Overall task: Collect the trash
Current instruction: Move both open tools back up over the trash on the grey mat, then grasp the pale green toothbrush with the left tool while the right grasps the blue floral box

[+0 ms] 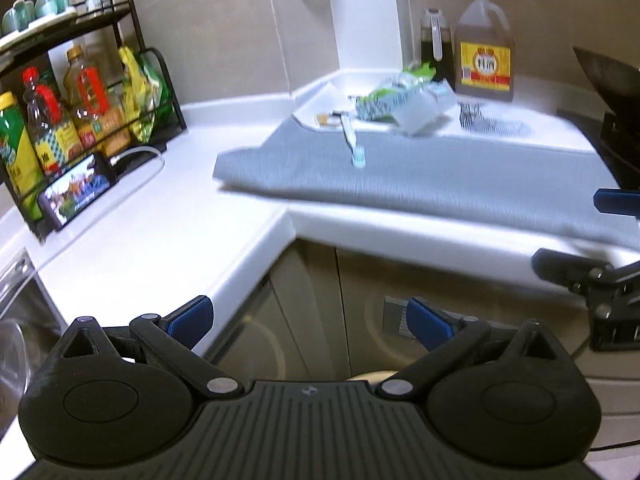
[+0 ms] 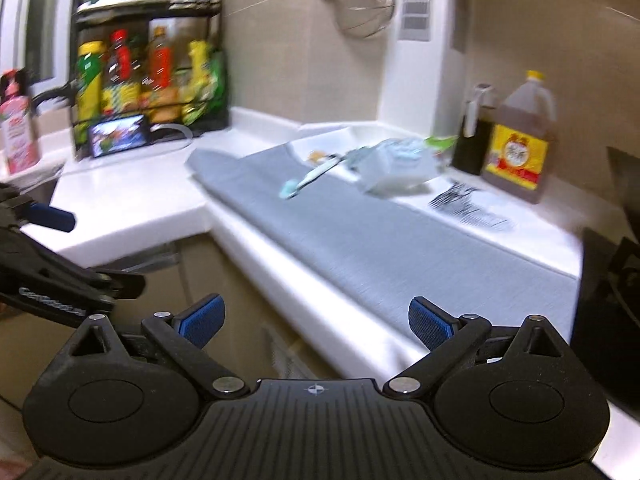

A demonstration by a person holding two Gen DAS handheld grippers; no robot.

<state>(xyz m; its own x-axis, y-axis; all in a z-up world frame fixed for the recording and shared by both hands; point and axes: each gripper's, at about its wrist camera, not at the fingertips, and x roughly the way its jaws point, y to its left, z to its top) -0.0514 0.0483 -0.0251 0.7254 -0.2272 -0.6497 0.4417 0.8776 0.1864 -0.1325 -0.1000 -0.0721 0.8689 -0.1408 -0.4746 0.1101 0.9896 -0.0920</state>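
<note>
Trash lies at the back of the white counter by the far edge of a grey mat (image 1: pixel 440 172) (image 2: pixel 368 240): a crumpled green and white plastic wrapper (image 1: pixel 400 102) (image 2: pixel 396 164), a toothbrush (image 1: pixel 354 142) (image 2: pixel 310 178), a small brown scrap (image 1: pixel 325 120) and a black-patterned flat wrapper (image 1: pixel 490 122) (image 2: pixel 468 204). My left gripper (image 1: pixel 310 320) is open and empty, low in front of the counter corner. My right gripper (image 2: pixel 316 322) is open and empty, in front of the counter edge. Both are well short of the trash.
A black rack with bottles (image 1: pixel 80 108) (image 2: pixel 148 76) and a phone (image 1: pixel 76 190) stand at the left. A large brown jug (image 1: pixel 485 52) (image 2: pixel 520 140) and dark bottle (image 1: pixel 436 46) stand behind the trash. A dark wok (image 1: pixel 612 80) sits right. A sink (image 1: pixel 16 340) lies left.
</note>
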